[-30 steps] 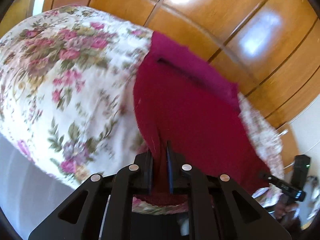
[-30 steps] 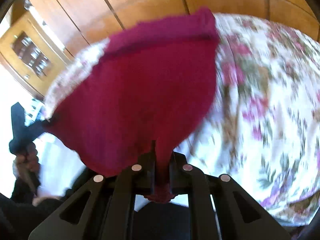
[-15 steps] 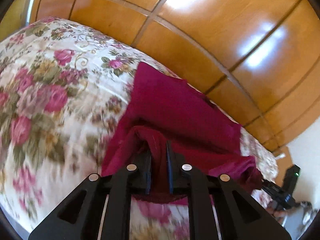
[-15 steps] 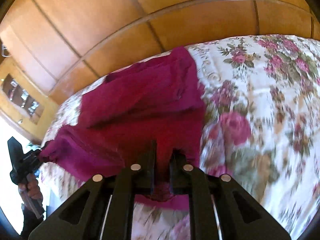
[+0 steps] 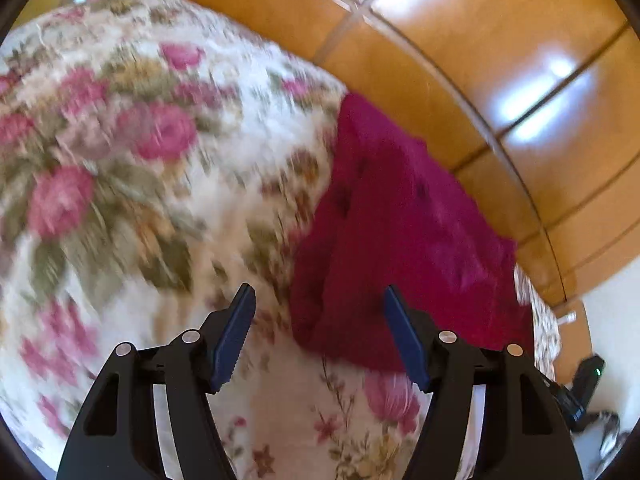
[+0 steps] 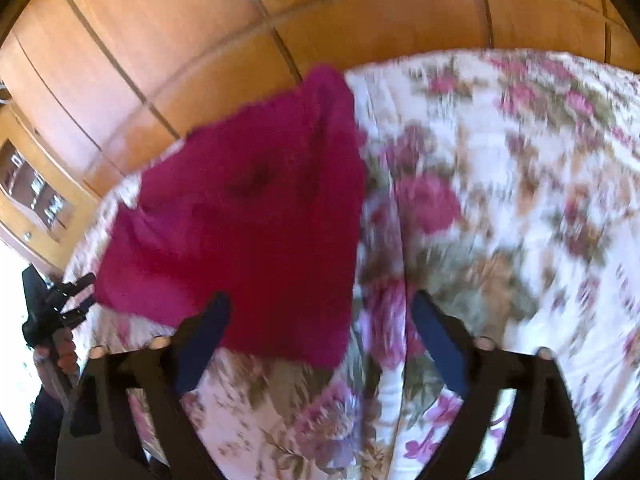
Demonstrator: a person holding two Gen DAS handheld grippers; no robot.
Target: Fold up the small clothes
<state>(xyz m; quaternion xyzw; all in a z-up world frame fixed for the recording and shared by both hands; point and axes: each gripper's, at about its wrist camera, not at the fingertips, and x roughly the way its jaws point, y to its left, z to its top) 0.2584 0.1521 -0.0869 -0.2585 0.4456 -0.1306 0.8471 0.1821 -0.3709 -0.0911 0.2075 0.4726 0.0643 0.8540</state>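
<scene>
A small magenta garment [image 5: 400,232] lies folded over on a floral bedspread [image 5: 132,184]. In the left wrist view it sits ahead and to the right. My left gripper [image 5: 320,300] is open and empty, just short of the garment's near left corner. In the right wrist view the garment [image 6: 248,216] sits ahead and to the left on the bedspread [image 6: 500,200]. My right gripper [image 6: 320,304] is open and empty, its left finger at the garment's near edge. The right gripper [image 5: 580,392] also shows at the left wrist view's far right, and the left gripper [image 6: 52,308] at the right wrist view's far left.
A glossy wooden panelled wall [image 5: 460,48] runs just behind the garment; it also shows in the right wrist view [image 6: 200,32]. A wooden cabinet with glass doors [image 6: 32,192] stands at the far left. The bed's edge falls off near both grippers.
Both grippers have opened and let go of the garment, which now lies folded on the bed. Both have pulled back a little from it.
</scene>
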